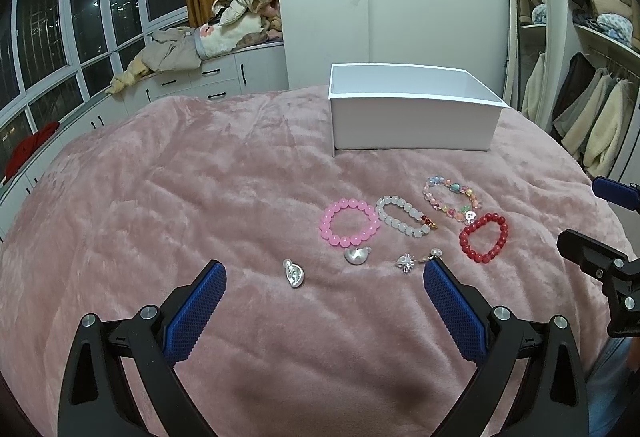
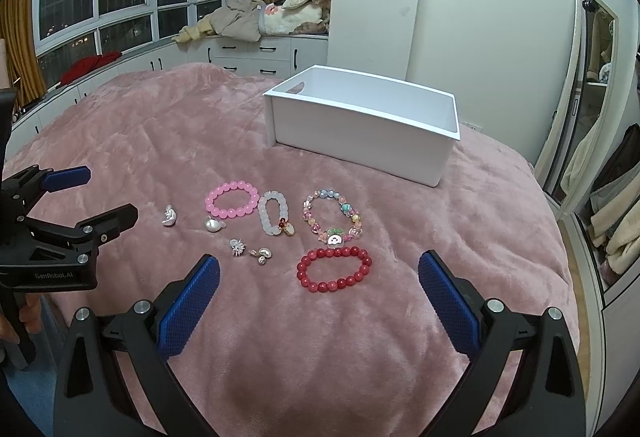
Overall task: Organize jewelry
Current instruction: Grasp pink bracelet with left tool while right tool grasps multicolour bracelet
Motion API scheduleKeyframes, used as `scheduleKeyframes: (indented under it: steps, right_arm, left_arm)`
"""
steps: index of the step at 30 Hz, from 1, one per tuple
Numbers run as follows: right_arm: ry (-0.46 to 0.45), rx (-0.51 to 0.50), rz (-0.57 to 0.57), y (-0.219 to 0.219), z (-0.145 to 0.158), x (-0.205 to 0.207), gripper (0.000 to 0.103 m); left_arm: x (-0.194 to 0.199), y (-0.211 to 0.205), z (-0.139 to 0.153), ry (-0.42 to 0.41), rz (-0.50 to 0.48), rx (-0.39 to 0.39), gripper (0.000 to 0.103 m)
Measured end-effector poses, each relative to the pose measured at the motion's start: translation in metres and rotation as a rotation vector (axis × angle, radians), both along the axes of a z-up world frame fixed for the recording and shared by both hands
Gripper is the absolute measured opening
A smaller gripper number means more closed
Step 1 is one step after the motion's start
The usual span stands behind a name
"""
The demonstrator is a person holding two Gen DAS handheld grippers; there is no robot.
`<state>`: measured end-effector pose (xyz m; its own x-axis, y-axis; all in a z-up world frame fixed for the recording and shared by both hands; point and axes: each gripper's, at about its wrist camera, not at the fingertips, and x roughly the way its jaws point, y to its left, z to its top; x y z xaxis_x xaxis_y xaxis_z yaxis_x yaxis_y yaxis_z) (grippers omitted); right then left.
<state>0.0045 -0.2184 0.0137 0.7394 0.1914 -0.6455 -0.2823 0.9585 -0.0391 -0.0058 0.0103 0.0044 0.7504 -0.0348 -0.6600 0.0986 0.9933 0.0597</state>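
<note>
Two grippers you hold, left (image 1: 322, 271) and right (image 2: 318, 263), gape wide over the pink blanket (image 1: 180, 177); the white box (image 1: 412, 117) sits beyond four bracelets, the red bracelet (image 2: 334, 269) nearest your right fingers; small silver earrings (image 2: 236, 248) lie beside them.

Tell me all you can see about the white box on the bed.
The white box is rectangular with an open top and smooth, rigid-looking walls; the material cannot be told. One end wall has an oval handle cutout. As far as the views show, it holds nothing. It stands upright on the pink blanket, behind the bracelets. Neither gripper touches it.
</note>
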Motion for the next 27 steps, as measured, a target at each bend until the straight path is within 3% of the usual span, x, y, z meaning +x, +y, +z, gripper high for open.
scheduleKeyframes:
  steps: [6,10,16,21,27]
  right_arm:
    - [0.009,-0.004,-0.009,-0.001,0.002,0.006,0.098]
    - [0.022,0.007,-0.021,-0.004,0.006,0.016,0.098]
    - [0.045,-0.018,-0.063,-0.008,0.009,0.037,0.098]
    - [0.097,-0.012,-0.072,-0.01,0.002,0.058,0.098]
    - [0.153,-0.02,-0.078,-0.011,-0.006,0.084,0.087]
  left_arm:
    - [0.003,-0.002,-0.004,0.026,-0.034,-0.028,0.1]
    - [0.007,-0.011,-0.006,0.025,-0.057,0.013,0.1]
    - [0.019,-0.013,-0.005,0.061,-0.082,-0.005,0.1]
    - [0.037,-0.005,-0.004,0.106,-0.055,-0.036,0.1]
    - [0.064,0.002,0.003,0.141,-0.002,-0.058,0.1]
